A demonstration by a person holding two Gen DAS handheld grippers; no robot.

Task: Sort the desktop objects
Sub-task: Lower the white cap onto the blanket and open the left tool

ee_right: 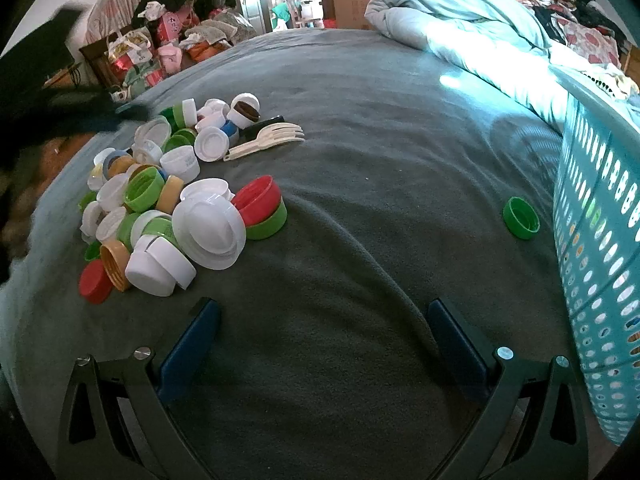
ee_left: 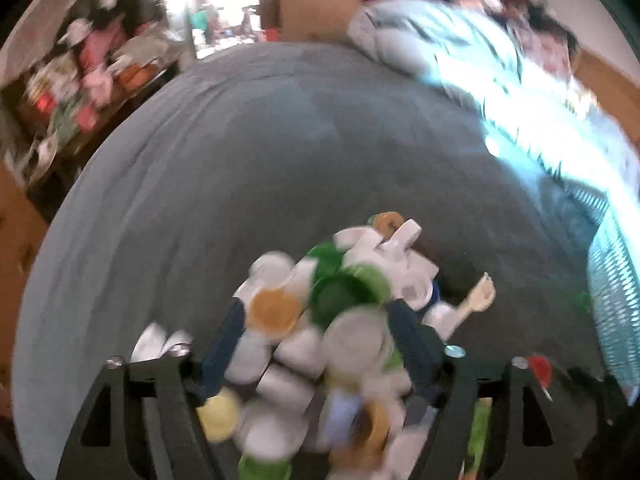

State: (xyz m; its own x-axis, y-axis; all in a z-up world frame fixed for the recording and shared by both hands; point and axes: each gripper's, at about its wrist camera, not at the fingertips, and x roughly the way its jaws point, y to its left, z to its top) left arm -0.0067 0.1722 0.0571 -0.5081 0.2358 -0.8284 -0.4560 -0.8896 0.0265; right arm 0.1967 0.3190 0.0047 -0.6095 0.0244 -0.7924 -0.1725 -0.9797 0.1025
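A pile of plastic bottle caps (ee_right: 168, 200), white, green, orange and red, lies on the grey blanket (ee_right: 360, 120). A cream plastic fork (ee_right: 266, 140) lies at its far side. My left gripper (ee_left: 316, 312) hovers low over the pile (ee_left: 320, 340) in a blurred view, its blue fingers (ee_left: 224, 344) spread among the caps; whether it holds one I cannot tell. My right gripper (ee_right: 320, 312) is open and empty above bare blanket, right of the pile. A lone green cap (ee_right: 521, 218) lies beside the basket.
A light blue perforated plastic basket (ee_right: 600, 240) stands at the right edge. A pale blue duvet (ee_right: 460, 16) is bunched at the far right. Cluttered bags and boxes (ee_right: 160, 48) are stacked beyond the bed at the far left.
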